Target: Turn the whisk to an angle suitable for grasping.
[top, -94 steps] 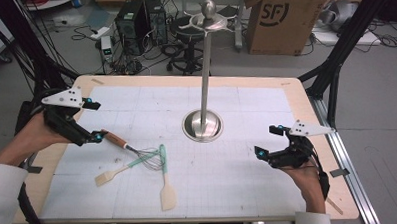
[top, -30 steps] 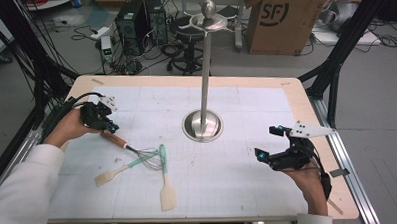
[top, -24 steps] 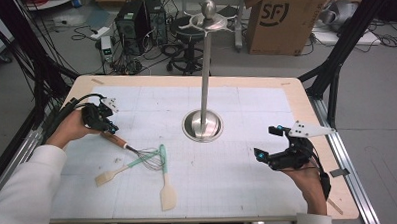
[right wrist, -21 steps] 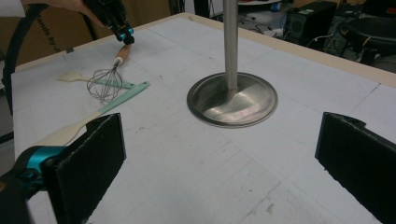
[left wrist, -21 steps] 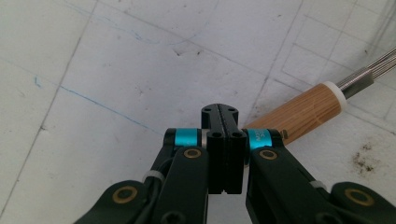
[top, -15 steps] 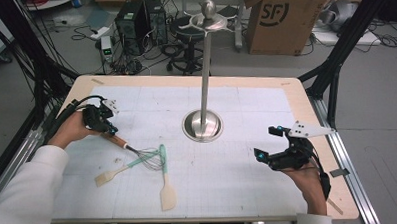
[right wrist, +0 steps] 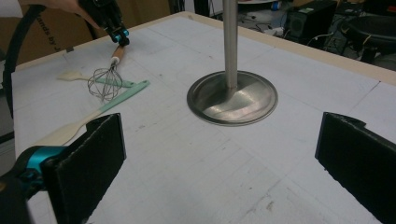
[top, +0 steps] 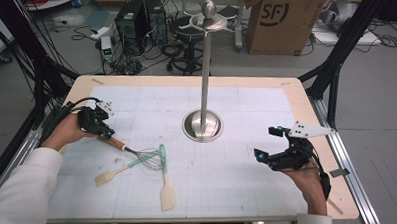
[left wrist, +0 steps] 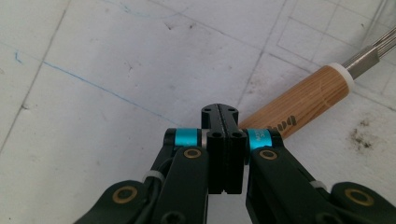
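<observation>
Whisk (top: 135, 154) lies on the left part of the table mat (top: 239, 180), its wooden handle (left wrist: 299, 108) pointing up and left toward the left gripper (top: 106, 131), its wire head down and right, tangled over two spatulas: a teal-handled one (top: 165, 178) and a smaller wooden-bladed one (top: 113, 173). Long axis runs diagonally across the mat, handle end nearest the left hand (top: 67, 131).

In the left gripper view the left gripper (left wrist: 219, 112) has its jaws clenched together with nothing between them; the handle lies just to one side of the tips, very near or touching, not held. The coming move, as judged, calls for the jaws to part and shift sideways across the handle, square to its axis.

Right gripper (top: 268, 149) rests well apart at the right side of the table, jaws spread wide and empty, facing the steel stand (top: 203, 124). Left hand is plainly the nearer.
</observation>
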Demonstrator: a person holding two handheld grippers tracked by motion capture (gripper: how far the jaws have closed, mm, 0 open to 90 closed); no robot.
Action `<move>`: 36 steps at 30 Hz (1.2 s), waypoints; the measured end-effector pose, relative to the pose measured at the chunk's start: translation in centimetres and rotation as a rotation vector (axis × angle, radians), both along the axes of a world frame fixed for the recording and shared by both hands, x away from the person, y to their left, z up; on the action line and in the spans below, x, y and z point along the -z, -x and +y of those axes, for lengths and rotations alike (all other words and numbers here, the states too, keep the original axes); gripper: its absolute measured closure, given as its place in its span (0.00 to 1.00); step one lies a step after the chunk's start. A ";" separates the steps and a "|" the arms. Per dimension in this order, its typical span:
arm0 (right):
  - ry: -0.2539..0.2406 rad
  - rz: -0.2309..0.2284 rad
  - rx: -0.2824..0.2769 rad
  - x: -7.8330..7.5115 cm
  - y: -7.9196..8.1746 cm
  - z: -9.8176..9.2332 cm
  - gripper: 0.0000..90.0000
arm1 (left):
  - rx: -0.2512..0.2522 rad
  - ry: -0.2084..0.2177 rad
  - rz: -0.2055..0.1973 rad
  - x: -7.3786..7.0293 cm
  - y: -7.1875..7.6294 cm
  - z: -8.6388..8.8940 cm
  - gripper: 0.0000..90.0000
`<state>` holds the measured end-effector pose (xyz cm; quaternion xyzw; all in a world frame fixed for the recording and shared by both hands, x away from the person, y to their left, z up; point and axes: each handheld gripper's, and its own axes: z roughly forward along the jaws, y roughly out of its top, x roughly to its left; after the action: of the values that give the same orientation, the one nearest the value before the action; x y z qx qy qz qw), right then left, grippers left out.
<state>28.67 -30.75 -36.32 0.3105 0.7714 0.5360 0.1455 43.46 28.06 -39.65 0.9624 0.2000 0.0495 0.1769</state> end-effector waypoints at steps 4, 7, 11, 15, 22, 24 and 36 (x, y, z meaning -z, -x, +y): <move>0.001 -0.007 -0.002 -0.1 0.0 0.0 0.00 | 0.021 -0.038 0.013 -0.2 0.7 0.0 1.00; -0.001 -0.008 -0.003 -0.2 0.1 0.1 0.00 | 0.033 -0.026 0.007 -0.4 1.3 0.1 1.00; -0.001 -0.013 -0.004 -0.3 0.2 0.0 0.00 | 0.045 -0.018 0.019 -0.5 1.9 0.7 1.00; -0.001 -0.015 -0.006 -0.3 0.2 0.1 0.00 | 0.031 -0.011 -0.002 -0.3 2.3 1.2 1.00; 0.005 -0.012 -0.007 -0.2 -0.2 0.3 0.00 | -0.007 0.023 -0.024 -0.5 1.6 1.5 1.00; 0.010 -0.010 -0.008 -0.2 -0.3 0.4 0.00 | -0.005 0.015 -0.026 -0.3 1.4 1.4 1.00; 0.011 -0.008 -0.007 -0.2 -0.2 0.3 0.00 | 0.011 -0.013 0.032 0.5 1.7 1.6 1.00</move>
<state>28.90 -30.41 -36.12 0.3046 0.7749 0.5336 0.1484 41.71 29.61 -40.11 0.9654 0.1969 0.0344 0.1676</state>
